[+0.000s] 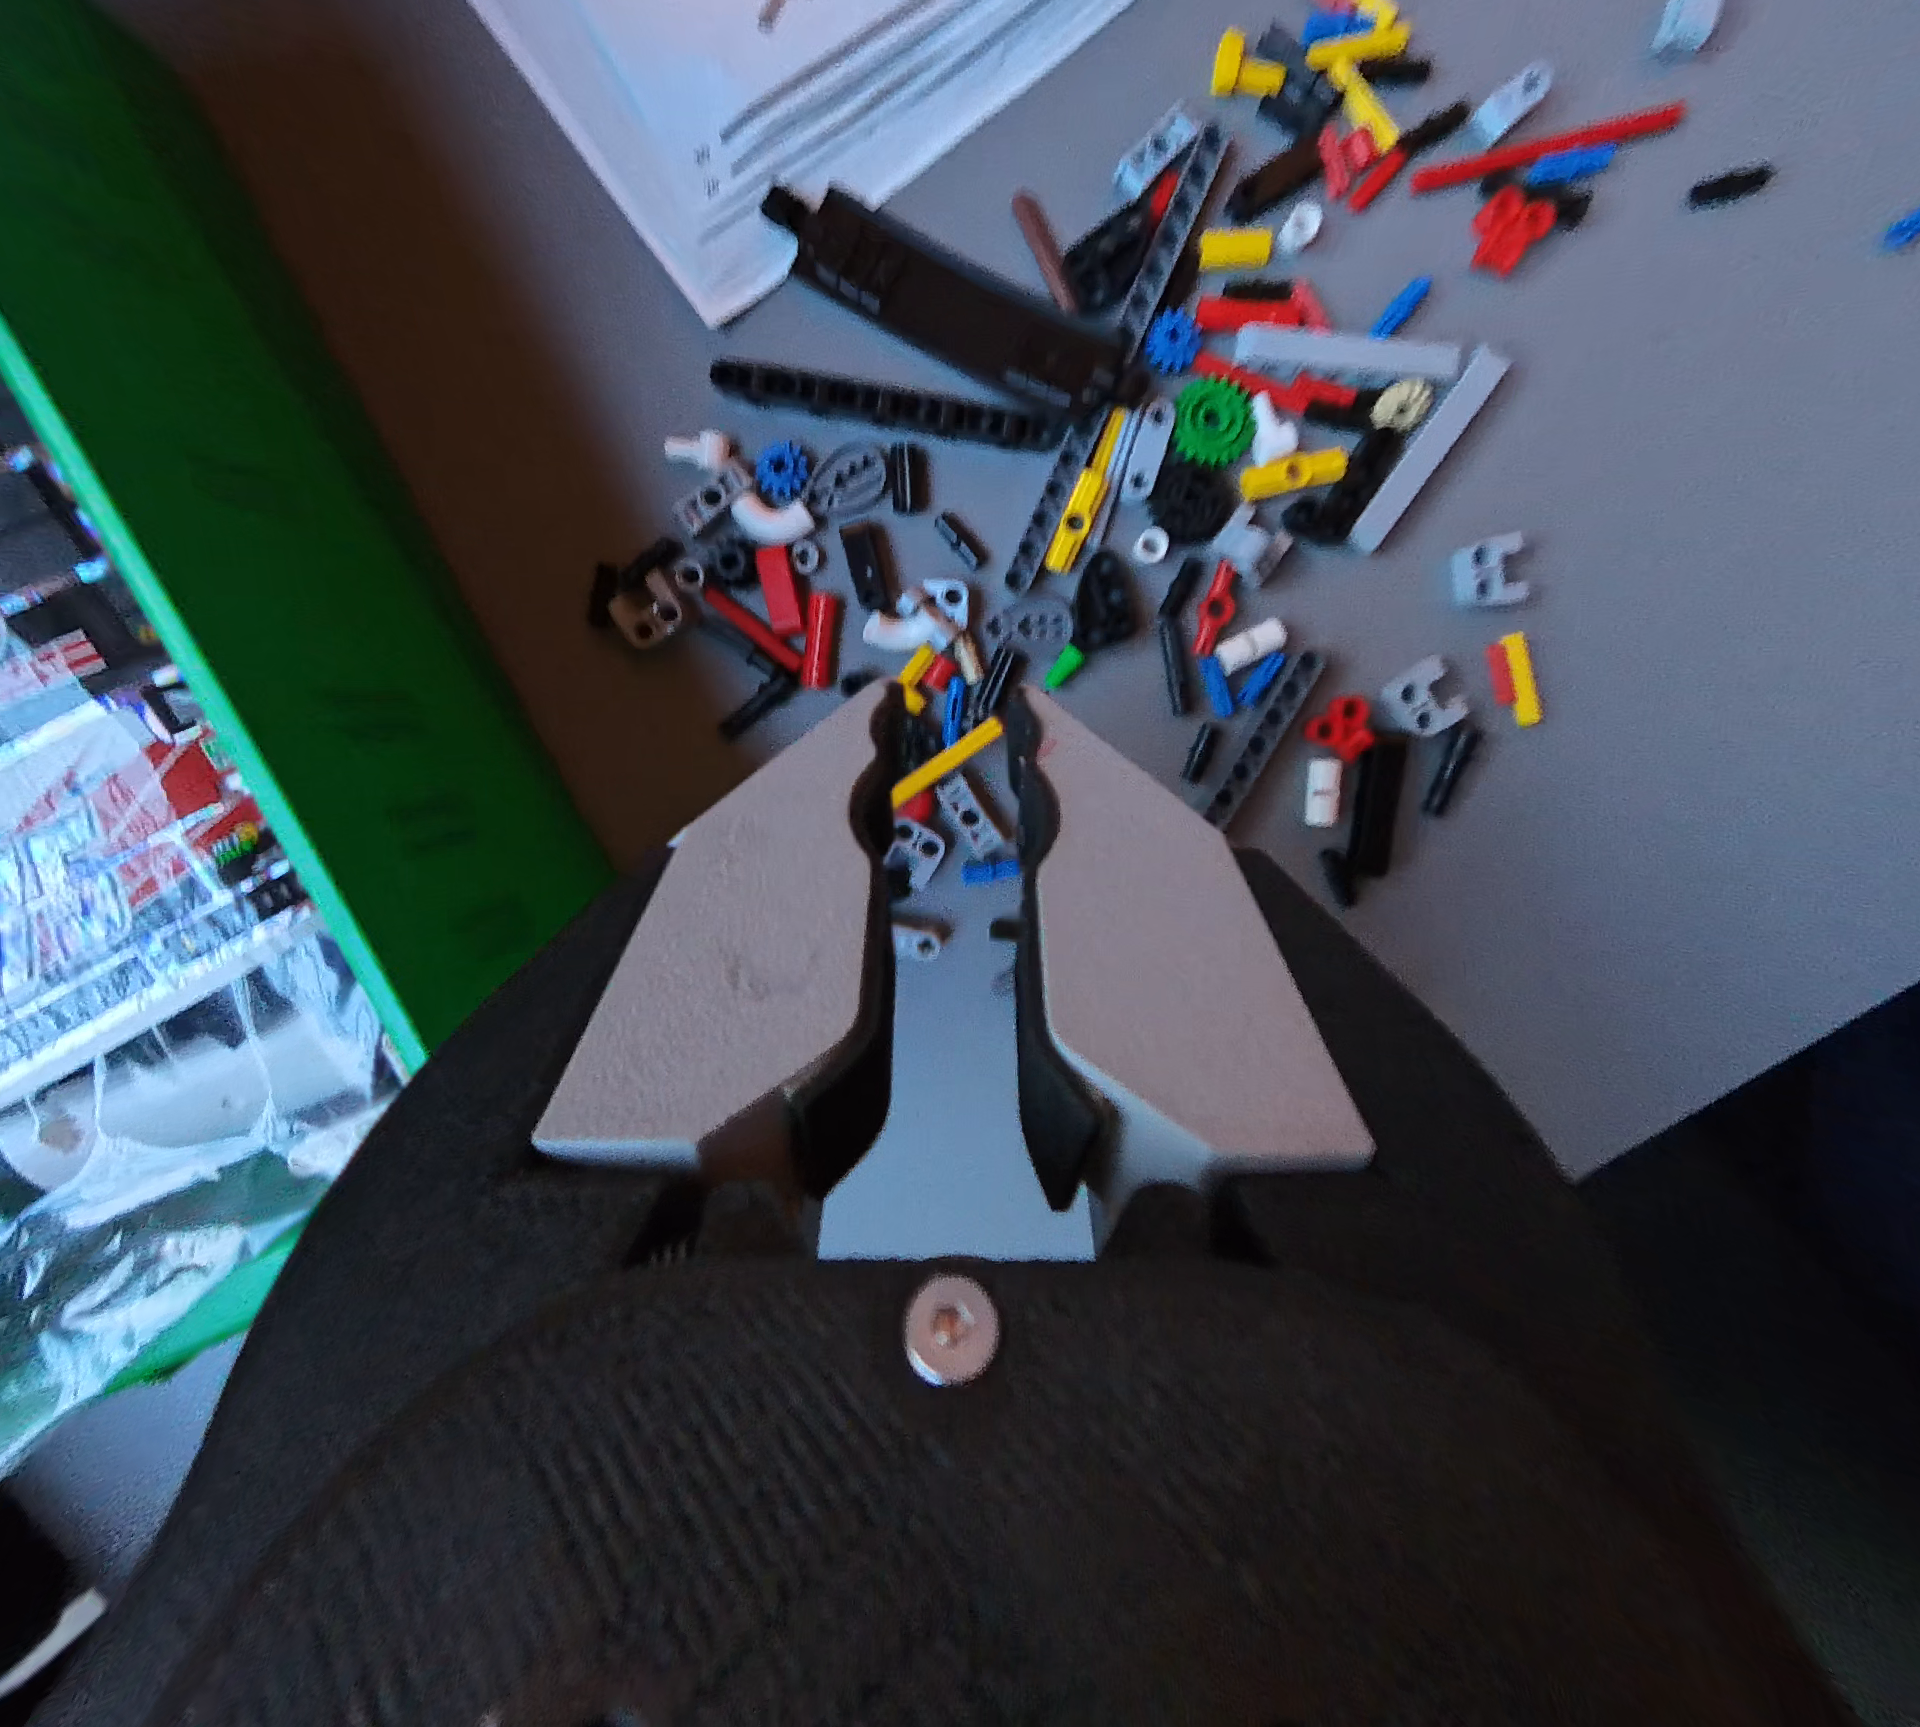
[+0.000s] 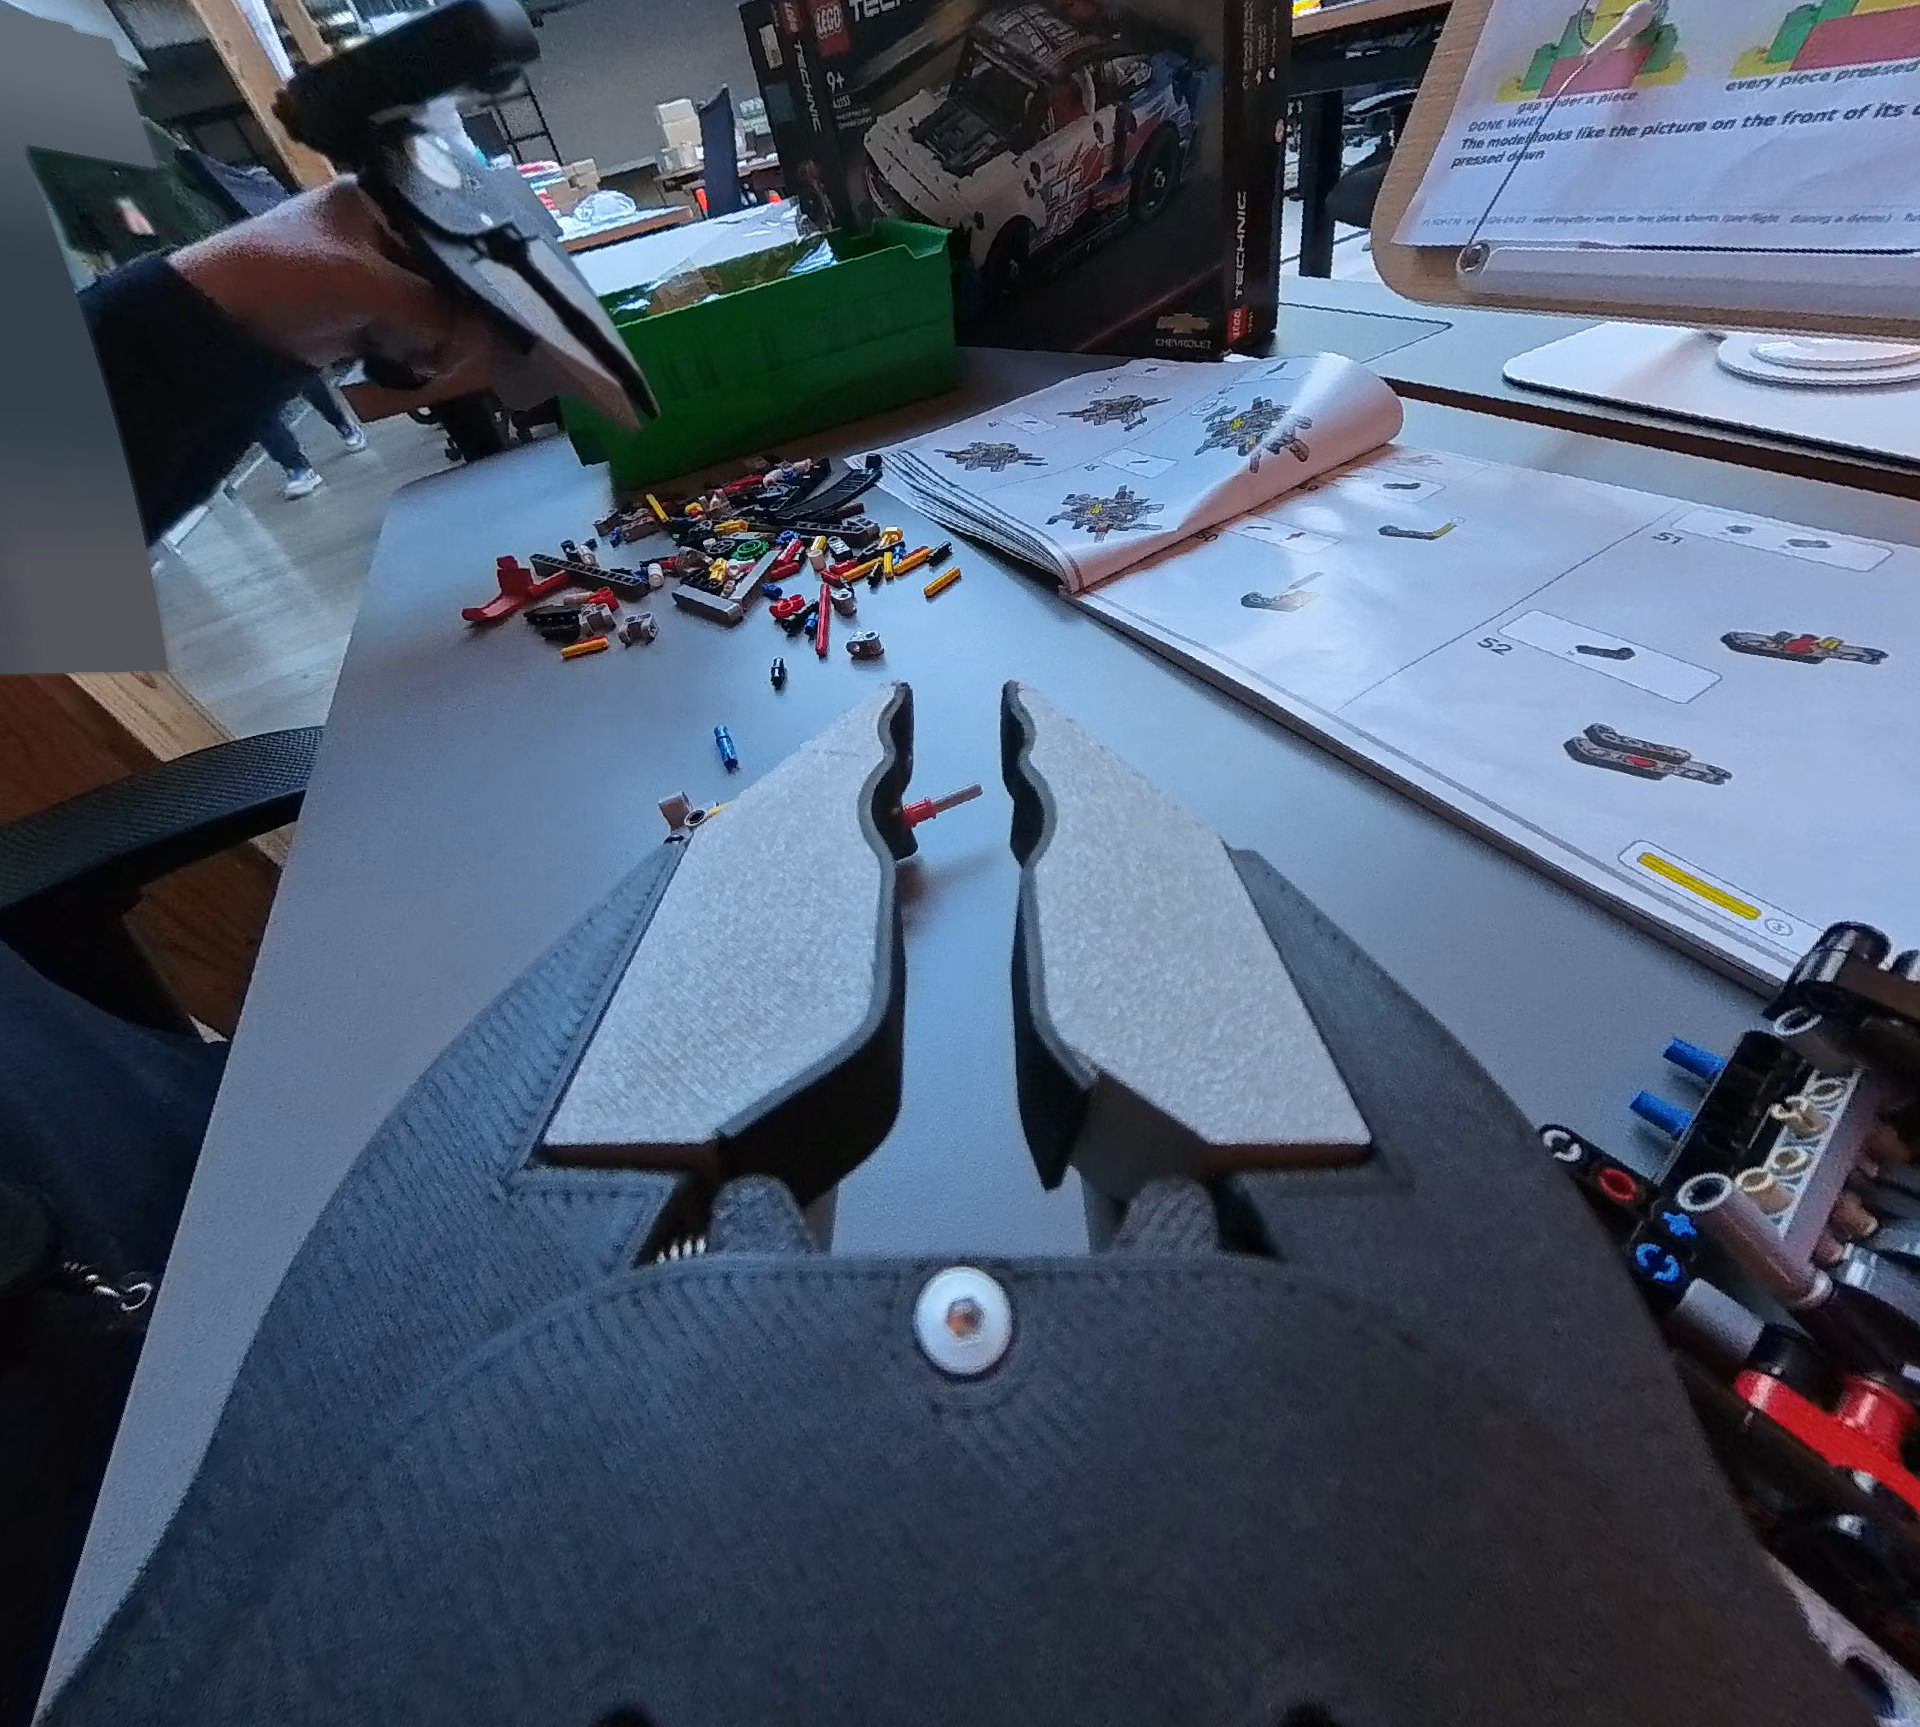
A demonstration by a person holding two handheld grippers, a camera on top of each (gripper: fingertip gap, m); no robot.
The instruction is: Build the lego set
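Hovering left gripper (image 2: 634, 410), tilted over bricks (image 2: 727, 555)

Loose mixed-colour brick pieces (image 1: 1195, 430) on table (image 1: 1662, 742)

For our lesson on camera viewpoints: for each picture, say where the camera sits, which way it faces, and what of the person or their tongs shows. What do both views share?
Left wrist view: sits on the left tongs, looking steeply down on the pile of small building pieces on the grey table; only its own fingers, parted, show.
Right wrist view: sits on the right tongs, low, facing across the table; own parted fingers, plus the left tongs raised in a hand.
Shared: the pile, instruction booklet, green bin.
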